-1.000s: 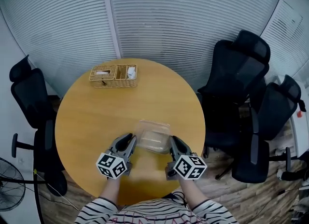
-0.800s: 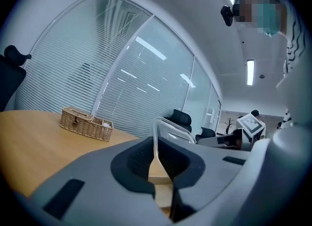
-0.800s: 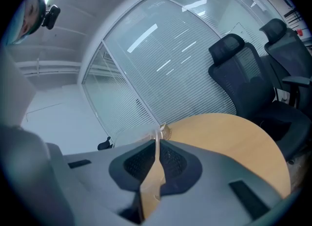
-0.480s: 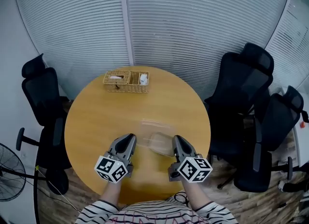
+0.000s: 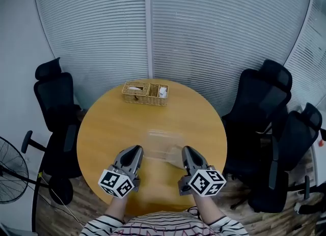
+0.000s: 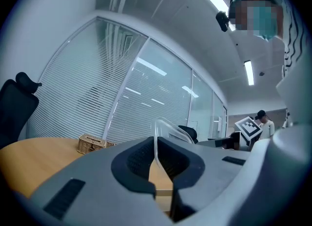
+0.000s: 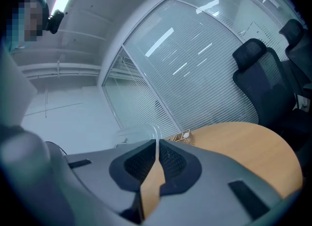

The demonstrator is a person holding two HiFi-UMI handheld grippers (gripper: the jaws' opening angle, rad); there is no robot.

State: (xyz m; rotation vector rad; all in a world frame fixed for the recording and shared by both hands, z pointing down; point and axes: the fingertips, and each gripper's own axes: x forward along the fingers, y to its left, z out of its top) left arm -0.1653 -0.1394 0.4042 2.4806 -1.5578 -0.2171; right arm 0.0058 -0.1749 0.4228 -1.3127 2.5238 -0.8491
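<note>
A clear plastic container (image 5: pixel 164 146) hangs above the round wooden table (image 5: pixel 112 123), held between both grippers. My left gripper (image 5: pixel 133 153) is shut on its left rim, which shows as a thin clear edge (image 6: pixel 156 137) between the jaws in the left gripper view. My right gripper (image 5: pixel 187 154) is shut on the right rim, and that clear edge (image 7: pixel 155 140) also runs between its jaws in the right gripper view. The container looks empty.
A wicker basket (image 5: pixel 146 93) with white items stands at the table's far edge; it shows too in the left gripper view (image 6: pixel 91 143). Black office chairs stand left (image 5: pixel 57 113) and right (image 5: pixel 262 105) of the table. A fan (image 5: pixel 11 171) is at the lower left.
Both grippers have lifted the clear container higher off the table; the table and basket look smaller and farther below than a second ago.
</note>
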